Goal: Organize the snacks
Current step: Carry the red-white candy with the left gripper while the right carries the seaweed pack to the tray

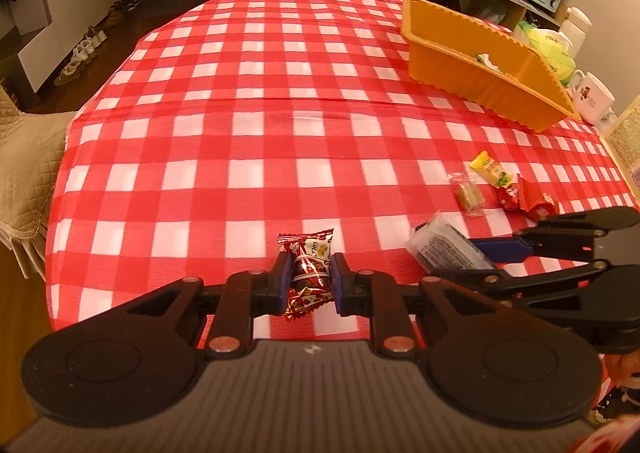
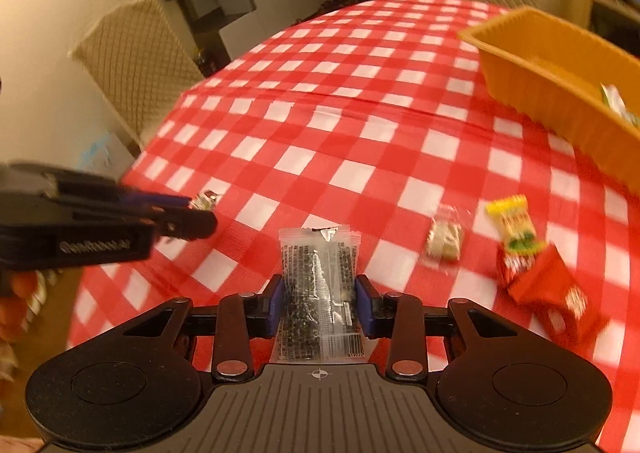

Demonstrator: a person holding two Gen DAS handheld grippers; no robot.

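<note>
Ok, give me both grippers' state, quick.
Left gripper: shut on the red candy.
Right gripper: shut on the clear packet of dark snack.

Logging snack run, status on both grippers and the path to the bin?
Left hand-held gripper shut on red candy wrapper. Right hand-held gripper around clear black-printed packet. Orange plastic bin path clear.

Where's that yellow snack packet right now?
In the right wrist view, the yellow packet lies on the checked tablecloth, touching the red wrappers, near the orange basket.
</note>
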